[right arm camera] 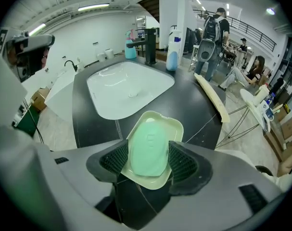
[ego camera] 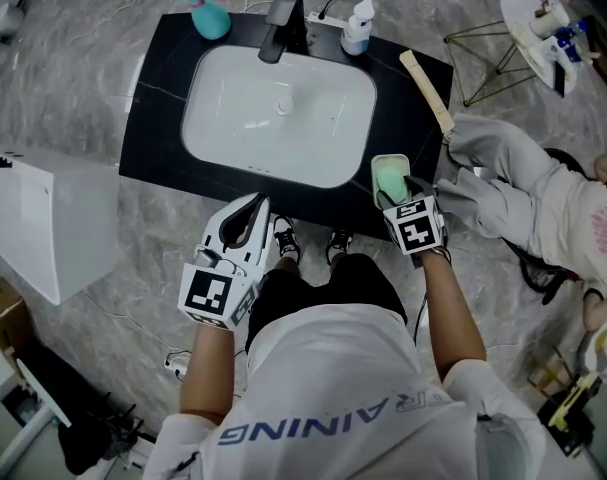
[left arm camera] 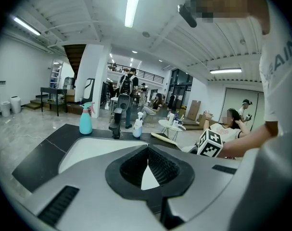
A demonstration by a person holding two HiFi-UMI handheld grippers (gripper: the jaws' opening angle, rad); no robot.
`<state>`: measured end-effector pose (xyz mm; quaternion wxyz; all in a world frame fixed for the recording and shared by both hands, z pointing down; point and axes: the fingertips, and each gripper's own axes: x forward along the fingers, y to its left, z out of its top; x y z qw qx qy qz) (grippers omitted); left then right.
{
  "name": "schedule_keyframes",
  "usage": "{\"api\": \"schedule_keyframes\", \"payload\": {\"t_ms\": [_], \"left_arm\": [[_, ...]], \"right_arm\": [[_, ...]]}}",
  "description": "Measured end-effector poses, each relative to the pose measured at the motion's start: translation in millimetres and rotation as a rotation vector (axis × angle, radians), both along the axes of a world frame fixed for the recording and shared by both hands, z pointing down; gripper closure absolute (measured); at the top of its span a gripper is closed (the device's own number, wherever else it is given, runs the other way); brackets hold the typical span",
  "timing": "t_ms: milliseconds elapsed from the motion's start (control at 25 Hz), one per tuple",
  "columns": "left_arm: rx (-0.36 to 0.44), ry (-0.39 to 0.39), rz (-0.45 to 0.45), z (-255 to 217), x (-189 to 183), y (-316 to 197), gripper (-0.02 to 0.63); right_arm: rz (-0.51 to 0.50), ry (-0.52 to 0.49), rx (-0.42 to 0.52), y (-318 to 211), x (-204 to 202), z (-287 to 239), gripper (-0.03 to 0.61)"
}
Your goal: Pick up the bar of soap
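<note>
A pale green bar of soap [ego camera: 390, 180] [right arm camera: 149, 148] lies in a cream soap dish [ego camera: 392, 158] [right arm camera: 157, 116] on the black counter [ego camera: 151, 118], at the front right of the sink. My right gripper [ego camera: 401, 194] [right arm camera: 148, 154] hangs over the dish with its jaws wide open, one ribbed pad on each side of the soap. The pads flank the bar without visibly pressing on it. My left gripper [ego camera: 251, 208] [left arm camera: 148, 152] is shut and empty, held just off the counter's front edge and pointing toward the basin.
A white basin [ego camera: 278, 113] fills the counter's middle, with a black faucet [ego camera: 280, 23] behind it. A teal spray bottle [ego camera: 210, 13] and a white pump bottle [ego camera: 357, 28] stand at the back. A pale wooden stick [ego camera: 428, 90] lies at the right edge. A person [ego camera: 553, 203] sits on the floor right.
</note>
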<state>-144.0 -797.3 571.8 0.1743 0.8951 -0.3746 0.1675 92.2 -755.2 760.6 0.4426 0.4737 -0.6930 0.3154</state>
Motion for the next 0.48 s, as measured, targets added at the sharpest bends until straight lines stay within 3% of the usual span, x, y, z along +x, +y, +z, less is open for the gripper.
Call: {"api": "schedule_keyframes", "payload": {"t_ms": [480], "left_arm": [[-0.02,0.006,-0.002,4,2,0,0.611]], "right_arm": [[-0.034,0.068,-0.051,-2,3,16,0.331]]}}
